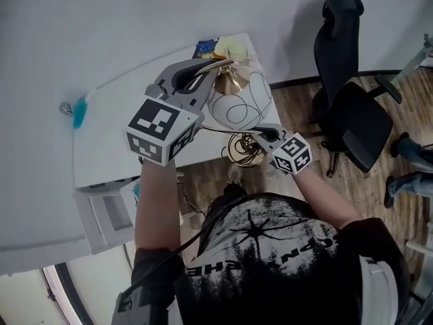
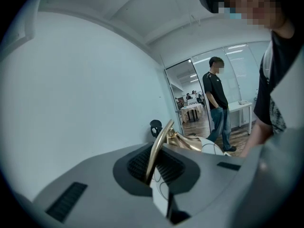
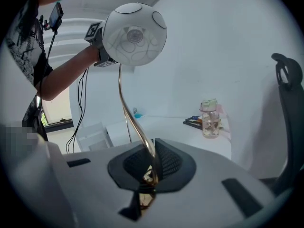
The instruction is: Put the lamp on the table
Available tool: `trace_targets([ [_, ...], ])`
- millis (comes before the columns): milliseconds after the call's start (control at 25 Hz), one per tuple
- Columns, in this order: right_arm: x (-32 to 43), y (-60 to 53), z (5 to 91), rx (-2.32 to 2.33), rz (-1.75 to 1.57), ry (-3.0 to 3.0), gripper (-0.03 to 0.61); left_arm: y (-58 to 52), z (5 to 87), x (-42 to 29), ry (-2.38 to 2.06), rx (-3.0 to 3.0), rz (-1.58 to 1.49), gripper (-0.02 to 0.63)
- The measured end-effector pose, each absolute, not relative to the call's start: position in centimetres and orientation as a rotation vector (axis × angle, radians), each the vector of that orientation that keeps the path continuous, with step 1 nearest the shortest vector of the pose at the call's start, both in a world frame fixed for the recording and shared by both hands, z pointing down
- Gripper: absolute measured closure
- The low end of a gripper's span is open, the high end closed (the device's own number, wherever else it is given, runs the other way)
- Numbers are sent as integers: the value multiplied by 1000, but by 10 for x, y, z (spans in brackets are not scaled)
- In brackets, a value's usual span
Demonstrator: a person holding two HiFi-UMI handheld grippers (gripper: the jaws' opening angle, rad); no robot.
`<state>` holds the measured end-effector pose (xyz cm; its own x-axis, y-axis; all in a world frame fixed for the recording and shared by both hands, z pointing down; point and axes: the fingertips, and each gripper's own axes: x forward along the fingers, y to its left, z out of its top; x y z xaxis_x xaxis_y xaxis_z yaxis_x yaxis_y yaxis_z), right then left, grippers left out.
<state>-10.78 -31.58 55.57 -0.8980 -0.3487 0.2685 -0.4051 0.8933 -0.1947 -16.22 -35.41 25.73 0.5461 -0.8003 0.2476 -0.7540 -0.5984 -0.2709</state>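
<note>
The lamp has a white globe shade [image 1: 240, 100] with thin line patterns, a curved gold stem [image 3: 127, 109] and a coiled gold base [image 1: 243, 151]. It hangs in the air over the near right corner of the white table [image 1: 115, 134]. My left gripper [image 1: 210, 70] is shut on the gold stem [image 2: 156, 148] right by the shade [image 2: 211, 148]. My right gripper [image 1: 260, 135] is shut on the stem's lower end, just above the base. In the right gripper view the globe [image 3: 134, 33] stands high above the right gripper [image 3: 151, 170].
A black office chair [image 1: 348, 107] stands right of the table on the wood floor. A clear bottle [image 3: 210, 119] and flat items [image 1: 220, 48] sit at the table's far corner, a blue object [image 1: 80, 112] at its left edge. A person [image 2: 217, 103] stands in the distance.
</note>
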Motion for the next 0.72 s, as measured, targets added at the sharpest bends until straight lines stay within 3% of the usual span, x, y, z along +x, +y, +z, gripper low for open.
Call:
trace_targets([
  [720, -132, -427, 567, 808, 412, -2789, 557, -464, 268, -175, 1141, -2697, -563, 598],
])
